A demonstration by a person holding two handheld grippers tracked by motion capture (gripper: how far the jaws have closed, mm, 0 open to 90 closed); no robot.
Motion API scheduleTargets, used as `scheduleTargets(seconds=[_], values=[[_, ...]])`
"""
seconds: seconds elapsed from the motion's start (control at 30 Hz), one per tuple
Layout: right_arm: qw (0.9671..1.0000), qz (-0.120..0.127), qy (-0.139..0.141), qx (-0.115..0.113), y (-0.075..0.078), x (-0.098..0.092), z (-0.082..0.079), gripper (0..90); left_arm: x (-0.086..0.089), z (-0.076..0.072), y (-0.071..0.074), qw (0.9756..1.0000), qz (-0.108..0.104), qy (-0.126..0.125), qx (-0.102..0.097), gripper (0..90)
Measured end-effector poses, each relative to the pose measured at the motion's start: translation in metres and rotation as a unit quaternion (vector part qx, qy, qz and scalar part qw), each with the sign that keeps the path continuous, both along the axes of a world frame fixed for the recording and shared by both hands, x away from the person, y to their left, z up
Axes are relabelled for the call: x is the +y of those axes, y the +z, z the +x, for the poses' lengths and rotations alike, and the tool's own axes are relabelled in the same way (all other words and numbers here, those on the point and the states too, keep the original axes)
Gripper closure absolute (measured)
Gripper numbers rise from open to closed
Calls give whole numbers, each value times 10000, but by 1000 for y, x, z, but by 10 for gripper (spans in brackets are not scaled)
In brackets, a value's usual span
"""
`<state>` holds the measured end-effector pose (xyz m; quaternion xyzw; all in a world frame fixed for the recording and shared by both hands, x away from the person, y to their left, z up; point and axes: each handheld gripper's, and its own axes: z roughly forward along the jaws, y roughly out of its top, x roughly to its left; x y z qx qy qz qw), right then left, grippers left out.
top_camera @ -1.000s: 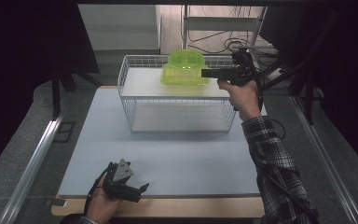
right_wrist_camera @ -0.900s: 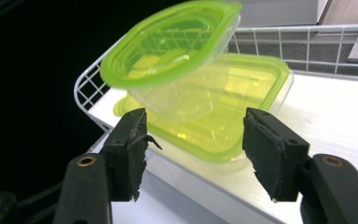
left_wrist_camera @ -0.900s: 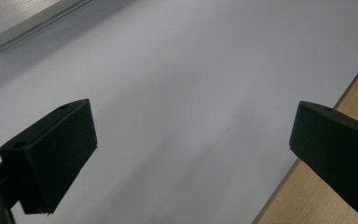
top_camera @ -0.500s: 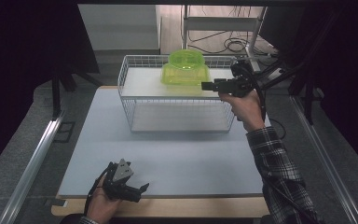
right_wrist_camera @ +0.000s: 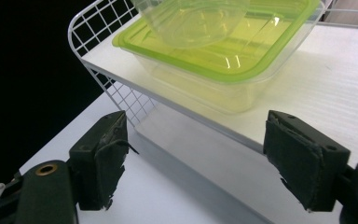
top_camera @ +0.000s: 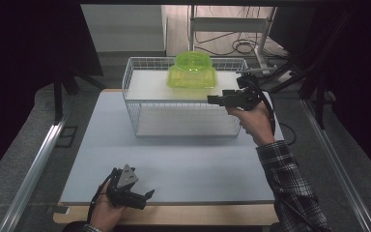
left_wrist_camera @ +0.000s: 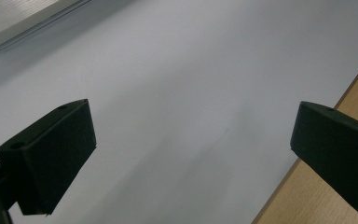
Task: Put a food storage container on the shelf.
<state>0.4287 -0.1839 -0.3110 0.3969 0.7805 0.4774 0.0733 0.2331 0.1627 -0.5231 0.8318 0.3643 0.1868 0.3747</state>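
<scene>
Dark curtains close in a pale blue-grey table [top_camera: 183,169] with a wooden front edge. From the high view, a white wire rack [top_camera: 183,104] stands at the far middle of the table, and a lime-green lidded box [top_camera: 192,77] sits on its upper shelf toward the right end, with a clear green bowl [top_camera: 192,60] resting on the lid. The box's long side runs along the shelf, left to right, lid facing up. The right gripper [top_camera: 212,99] is held level at the rack's right end, pointing left, just in front of and below the box, apart from it. The left gripper [top_camera: 147,195] rests near the front edge, well away from the rack.

Along the left gripper [left_wrist_camera: 191,158] view, the jaws stand spread over bare table with nothing between them.

Along the right gripper [right_wrist_camera: 193,158] view, the jaws have just been opening and stand wide and empty, the shelf edge [right_wrist_camera: 191,119] and the box [right_wrist_camera: 223,60] ahead, the bowl [right_wrist_camera: 191,21] tilted on the lid.

This looks like the approach to a grasp. Next, the right gripper would need to rise a little, move forward until its pads flank the box's near wall or rim, then close without tipping the bowl.
</scene>
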Motion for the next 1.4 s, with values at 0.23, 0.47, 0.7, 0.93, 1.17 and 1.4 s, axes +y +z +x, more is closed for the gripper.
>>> scheduleTargets(seconds=[0.23,0.47,0.7,0.93,1.17,1.4], values=[[9999,-167,-9,-36,-7,0,-4,175,-1,0,0,10000,34,-15,6,0],[9993,-366,12,-80,-15,0,-7,140,-1,0,-1,10000,58,-11,-1,0],[9988,-442,62,-215,-22,-3,-15,90,-1,0,-1,10000,16,-12,-1,0],[9985,-488,112,-240,-30,-4,-21,63,-1,0,-1,10000,-47,-21,-30,0],[9978,-582,153,-283,-41,-4,-29,35,-2,0,-2,10000,-8,-65,-25,0],[9971,-663,203,-300,-52,-5,-35,27,-2,0,-1,10000,8,-74,-51,0]])
